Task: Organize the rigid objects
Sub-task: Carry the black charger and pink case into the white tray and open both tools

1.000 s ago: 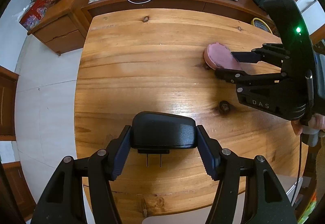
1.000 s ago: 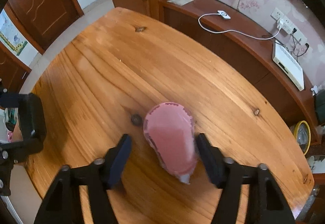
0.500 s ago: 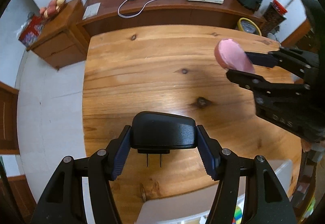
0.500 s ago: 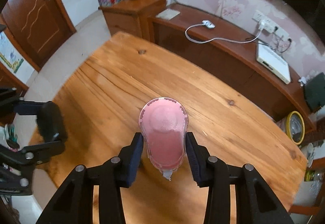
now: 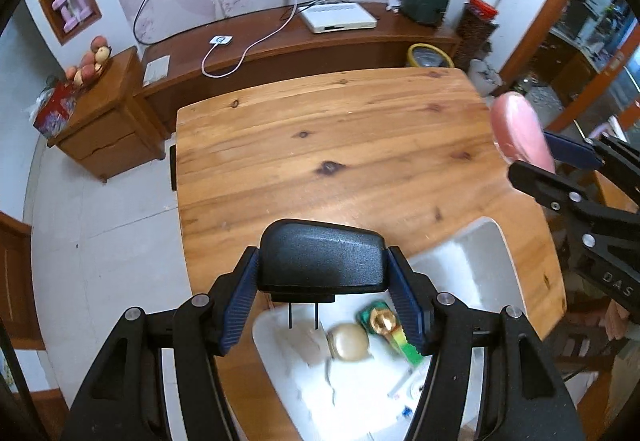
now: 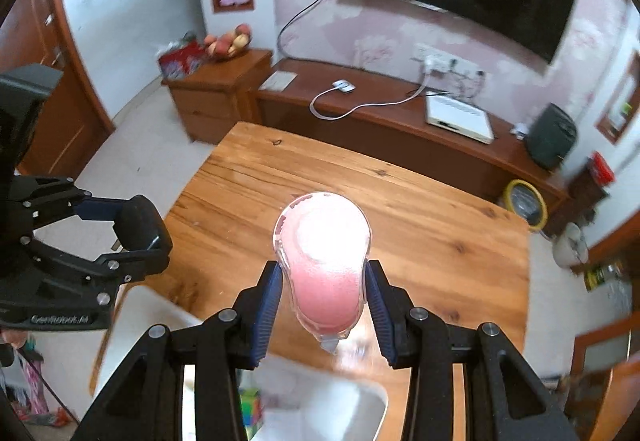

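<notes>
the left gripper [image 5: 322, 297] pinches a black plug [image 5: 320, 261] by its flat sides, above the white bin [image 5: 488, 273]. the right gripper [image 6: 324, 305] squeezes a pink tape dispenser [image 6: 322, 257]; both look light, stiff, likely a little slippery.

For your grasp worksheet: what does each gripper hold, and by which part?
Left gripper: black charger, clamped across its two short sides, prongs down. Right gripper: pink tape dispenser, pinched at its narrow lower sides.
</notes>
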The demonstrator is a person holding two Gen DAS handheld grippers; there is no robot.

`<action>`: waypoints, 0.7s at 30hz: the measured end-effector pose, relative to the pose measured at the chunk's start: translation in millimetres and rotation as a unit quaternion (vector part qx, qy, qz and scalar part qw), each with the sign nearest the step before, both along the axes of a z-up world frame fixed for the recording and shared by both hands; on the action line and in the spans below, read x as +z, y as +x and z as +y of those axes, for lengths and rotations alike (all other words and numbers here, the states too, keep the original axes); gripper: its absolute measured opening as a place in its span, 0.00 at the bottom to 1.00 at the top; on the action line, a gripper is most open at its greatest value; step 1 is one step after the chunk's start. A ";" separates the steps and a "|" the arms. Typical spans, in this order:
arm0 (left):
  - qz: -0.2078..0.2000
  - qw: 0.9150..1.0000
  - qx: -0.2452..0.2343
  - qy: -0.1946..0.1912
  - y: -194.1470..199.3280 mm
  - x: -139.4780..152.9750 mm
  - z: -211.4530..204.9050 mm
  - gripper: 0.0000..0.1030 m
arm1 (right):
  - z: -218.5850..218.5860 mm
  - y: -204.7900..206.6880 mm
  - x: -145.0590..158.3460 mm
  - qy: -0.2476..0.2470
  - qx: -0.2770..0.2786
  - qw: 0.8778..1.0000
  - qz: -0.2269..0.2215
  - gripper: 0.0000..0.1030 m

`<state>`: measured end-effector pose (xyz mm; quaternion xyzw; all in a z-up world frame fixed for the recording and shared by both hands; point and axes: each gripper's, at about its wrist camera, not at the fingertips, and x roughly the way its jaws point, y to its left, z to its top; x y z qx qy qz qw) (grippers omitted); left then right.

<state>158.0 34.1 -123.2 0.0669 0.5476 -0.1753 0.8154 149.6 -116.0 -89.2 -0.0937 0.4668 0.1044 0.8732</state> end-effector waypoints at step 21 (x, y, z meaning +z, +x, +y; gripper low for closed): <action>-0.063 0.996 -0.064 0.026 -122.6 2.3 -12.1 0.64 | 19.6 -182.0 -2.2 0.007 -0.108 0.994 -0.013 0.42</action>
